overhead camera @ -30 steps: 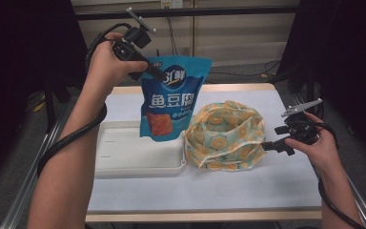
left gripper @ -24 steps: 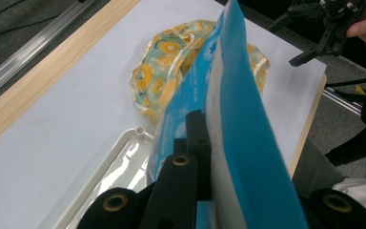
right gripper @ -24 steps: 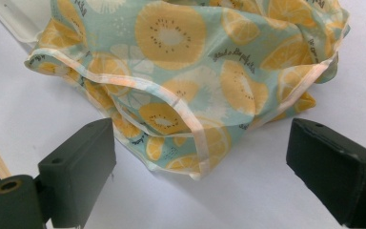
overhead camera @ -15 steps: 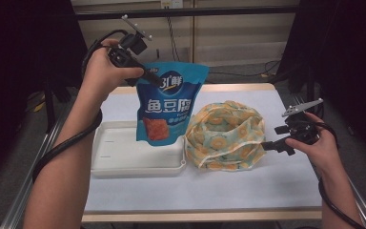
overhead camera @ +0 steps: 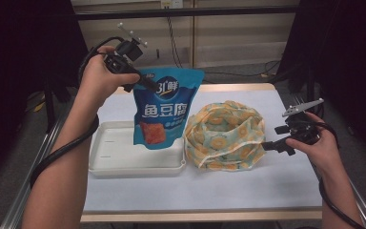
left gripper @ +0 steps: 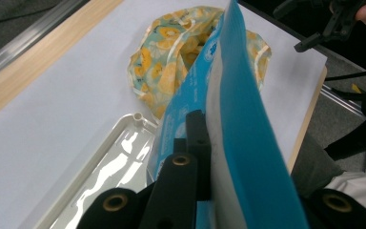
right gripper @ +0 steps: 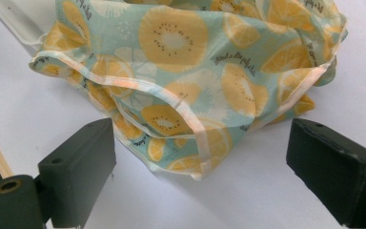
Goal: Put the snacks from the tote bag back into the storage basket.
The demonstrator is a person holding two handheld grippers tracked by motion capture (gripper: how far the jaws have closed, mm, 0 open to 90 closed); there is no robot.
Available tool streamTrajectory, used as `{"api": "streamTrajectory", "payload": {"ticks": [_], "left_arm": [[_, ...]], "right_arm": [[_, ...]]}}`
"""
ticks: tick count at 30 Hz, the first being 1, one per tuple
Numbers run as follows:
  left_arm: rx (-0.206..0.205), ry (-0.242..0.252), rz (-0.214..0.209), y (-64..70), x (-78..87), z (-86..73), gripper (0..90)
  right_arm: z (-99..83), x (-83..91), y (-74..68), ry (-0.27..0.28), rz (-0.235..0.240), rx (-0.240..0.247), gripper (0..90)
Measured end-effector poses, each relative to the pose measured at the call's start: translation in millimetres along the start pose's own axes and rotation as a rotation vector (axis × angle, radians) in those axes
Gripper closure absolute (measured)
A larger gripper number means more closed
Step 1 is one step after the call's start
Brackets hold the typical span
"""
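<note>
White-covered surface [overhead camera: 286, 191] with a pale wooden edge, dark curtains to either side, a beige panelled wall behind. Left tool [overhead camera: 145, 83] raised above the far left of the surface, jaws clamped tight on the top left corner of a glossy blue plastic snack pouch [overhead camera: 164, 112] printed with white characters and an orange food picture. Pouch hanging upright in the air, its lower edge above the right end of a shallow white rectangular plastic tray [overhead camera: 119, 164]; contact with the tray cannot be told. In the left gripper view, same pouch [left gripper: 238, 124] pinched edge-on between the black jaws, tray [left gripper: 105, 167] below.

Just right of the tray, a crumpled fabric bag, pale green with yellow citrus slices and cream binding [overhead camera: 226, 133], lying on the surface, touching the tray's right end. Right tool [overhead camera: 269, 144] low at the bag's right side, jaws spread wide, holding nothing. In the right gripper view, bag [right gripper: 195, 71] ahead of the open jaws, its near hem between them, untouched.
</note>
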State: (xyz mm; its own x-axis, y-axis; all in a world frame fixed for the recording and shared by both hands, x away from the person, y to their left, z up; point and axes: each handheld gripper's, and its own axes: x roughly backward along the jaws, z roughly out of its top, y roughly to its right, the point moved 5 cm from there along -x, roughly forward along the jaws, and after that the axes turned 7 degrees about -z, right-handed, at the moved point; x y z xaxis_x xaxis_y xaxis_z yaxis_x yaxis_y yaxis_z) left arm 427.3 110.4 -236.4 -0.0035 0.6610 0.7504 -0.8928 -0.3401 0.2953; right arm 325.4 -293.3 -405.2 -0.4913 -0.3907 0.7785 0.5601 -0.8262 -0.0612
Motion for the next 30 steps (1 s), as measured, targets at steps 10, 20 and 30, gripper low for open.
{"api": "streamTrajectory", "payload": {"ticks": [10, 20, 30], "left_arm": [[0.002, -0.008, -0.004, -2.1, -2.4, -7.4, 90.0], [0.023, -0.004, -0.009, -4.3, -2.9, -16.0, 90.0], [0.032, -0.008, -0.007, -7.4, -5.3, -25.1, 90.0]], "right_arm": [[0.8, -0.1, -1.3, 0.002, 0.005, 0.002, 8.9], [1.0, 0.4, -1.0, 0.007, 0.006, 0.004, 8.9], [0.8, 0.2, -1.1, 0.006, 0.006, 0.006, 8.9]]}}
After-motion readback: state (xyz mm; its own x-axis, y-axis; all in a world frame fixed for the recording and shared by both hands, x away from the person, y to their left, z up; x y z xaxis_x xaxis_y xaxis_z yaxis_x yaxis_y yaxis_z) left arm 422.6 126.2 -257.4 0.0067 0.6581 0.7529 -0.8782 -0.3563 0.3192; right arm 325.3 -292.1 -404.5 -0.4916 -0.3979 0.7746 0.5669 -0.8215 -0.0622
